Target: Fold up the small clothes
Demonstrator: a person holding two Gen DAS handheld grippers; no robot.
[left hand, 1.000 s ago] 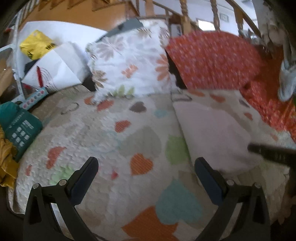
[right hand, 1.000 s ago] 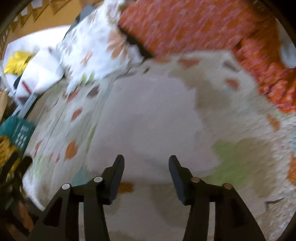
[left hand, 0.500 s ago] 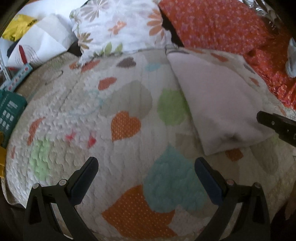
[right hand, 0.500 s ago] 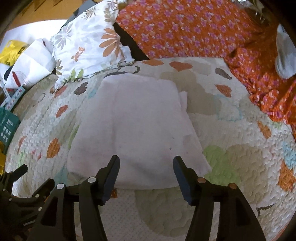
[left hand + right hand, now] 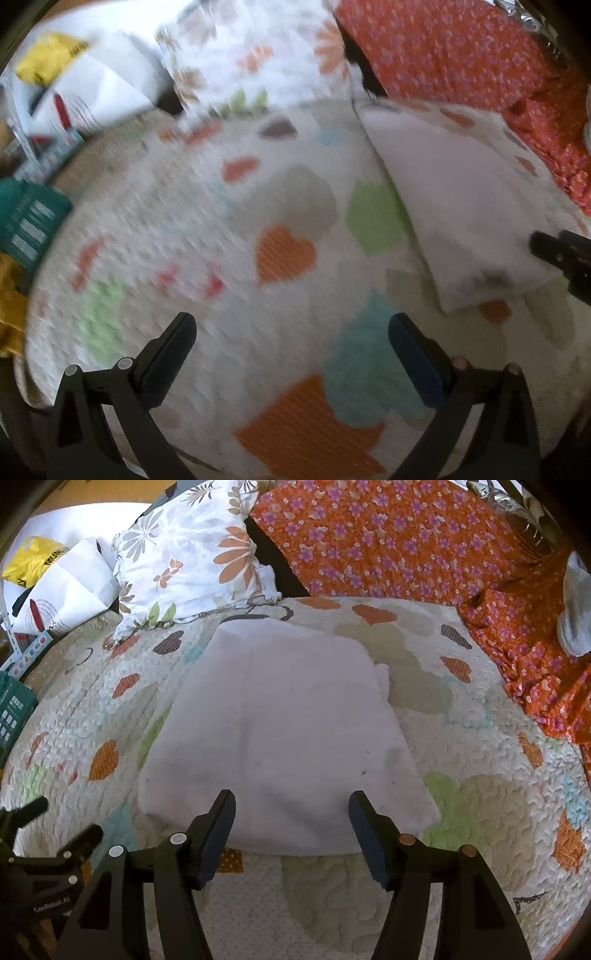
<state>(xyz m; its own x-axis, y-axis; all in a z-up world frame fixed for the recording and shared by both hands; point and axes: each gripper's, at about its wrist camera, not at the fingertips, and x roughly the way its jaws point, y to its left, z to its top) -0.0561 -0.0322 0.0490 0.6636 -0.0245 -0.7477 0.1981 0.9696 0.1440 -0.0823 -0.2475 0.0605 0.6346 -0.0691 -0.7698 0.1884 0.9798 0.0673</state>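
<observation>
The right hand-held gripper (image 5: 291, 812) hangs with its jaws spread wide and empty over the near edge of a folded pale cloth (image 5: 284, 734). The cloth lies flat on the heart-patterned quilt (image 5: 480, 812), its long axis running away toward the floral pillow (image 5: 192, 565). The left hand-held gripper (image 5: 291, 332), also wide and empty, hovers over bare quilt, left of the cloth.

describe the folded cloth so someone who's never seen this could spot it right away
Start at the quilt with coloured hearts that covers the bed. The cloth lies flat in its middle, just ahead of the open right gripper, below the floral pillow. It is the only plain thing there: a pale, unpatterned rectangle among prints.
</observation>
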